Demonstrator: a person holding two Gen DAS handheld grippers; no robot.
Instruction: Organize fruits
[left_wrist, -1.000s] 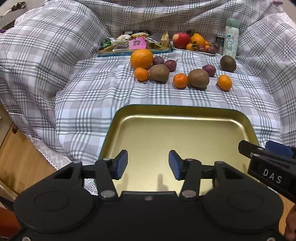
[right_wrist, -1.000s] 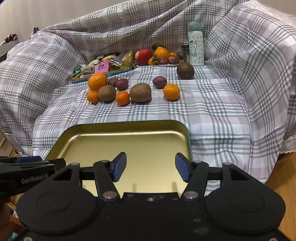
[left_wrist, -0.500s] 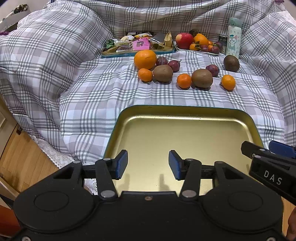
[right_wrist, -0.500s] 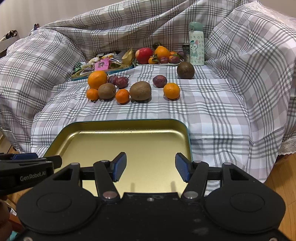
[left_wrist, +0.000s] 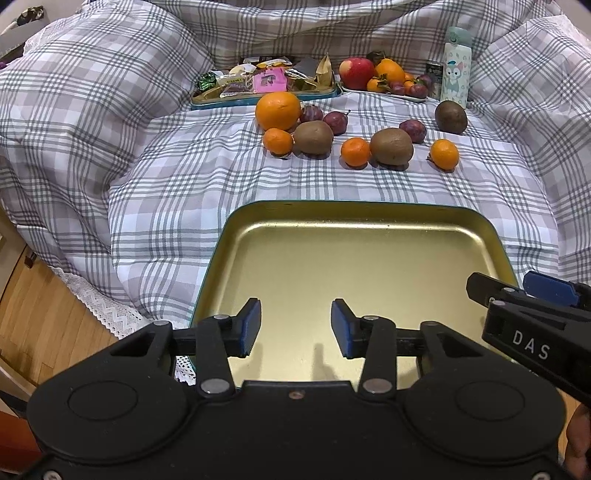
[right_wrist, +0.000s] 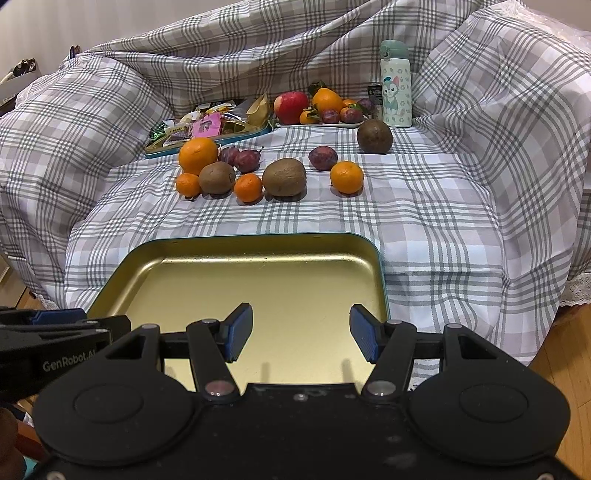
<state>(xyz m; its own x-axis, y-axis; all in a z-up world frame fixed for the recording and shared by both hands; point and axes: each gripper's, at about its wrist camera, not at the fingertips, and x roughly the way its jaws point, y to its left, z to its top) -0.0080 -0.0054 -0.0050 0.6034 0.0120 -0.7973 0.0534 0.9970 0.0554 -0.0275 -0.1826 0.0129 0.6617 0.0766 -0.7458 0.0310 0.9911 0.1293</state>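
An empty gold tray (left_wrist: 354, 214) with a teal rim lies on the plaid cloth just below both grippers. Beyond it sit loose fruits: a big orange (left_wrist: 278, 110), two kiwis (left_wrist: 313, 137) (left_wrist: 391, 146), three mandarins, of which the middle one (left_wrist: 355, 151) lies between the kiwis, some plums (left_wrist: 336, 122) and a dark round fruit (left_wrist: 450, 116). My left gripper (left_wrist: 295, 325) hovers over the tray's near left part, its jaws closing with nothing between them. My right gripper (right_wrist: 301, 332) hangs open and empty over the tray (right_wrist: 258, 240).
At the back stand a teal tray of snack packets (left_wrist: 258, 98), a plate with an apple and more fruit (left_wrist: 384, 94), and a cartoon bottle (left_wrist: 457, 66). Plaid bedding rises on the left, back and right. Wooden floor (left_wrist: 44, 314) lies below the cloth's lace edge.
The left gripper's jaws have drawn a little closer together. The right gripper and all the fruit look the same as before.
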